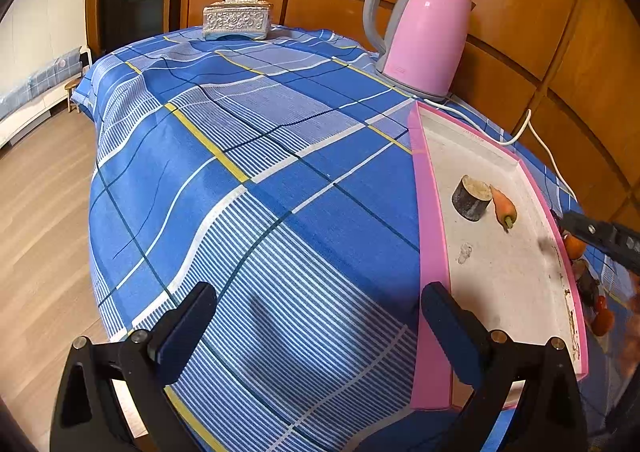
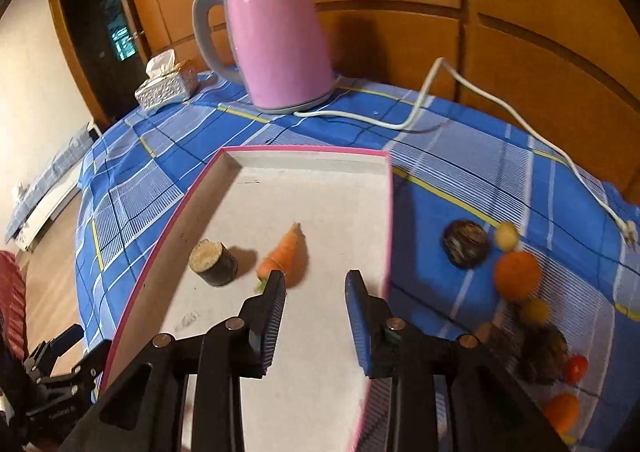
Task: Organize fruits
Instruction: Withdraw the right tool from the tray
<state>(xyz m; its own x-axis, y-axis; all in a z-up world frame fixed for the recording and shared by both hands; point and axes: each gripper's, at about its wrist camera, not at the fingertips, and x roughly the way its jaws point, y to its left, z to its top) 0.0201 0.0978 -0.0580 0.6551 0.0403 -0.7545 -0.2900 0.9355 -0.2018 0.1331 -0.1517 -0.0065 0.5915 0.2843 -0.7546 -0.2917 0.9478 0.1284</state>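
A pink-rimmed white tray [image 2: 304, 172] lies on the blue checked cloth. In it lie a small carrot [image 2: 282, 252] and a dark cut cylinder piece [image 2: 214, 262]; both show in the left wrist view, the carrot [image 1: 503, 206] beside the cylinder [image 1: 471, 198]. My right gripper [image 2: 316, 280] is open and empty above the tray, just right of the carrot. Right of the tray lie loose fruits: an orange [image 2: 517, 275], a dark round fruit [image 2: 466, 243], yellow balls [image 2: 506, 235] and a red tomato [image 2: 576, 368]. My left gripper [image 1: 320, 304] is open and empty over the cloth, left of the tray [image 1: 430, 252].
A pink electric kettle [image 1: 420, 32] stands at the back of the table, its white cord [image 2: 460, 92] trailing across the cloth. A silver tissue box [image 1: 236, 20] stands at the far end. Wooden wall panels rise behind. The table edge drops to a wood floor on the left.
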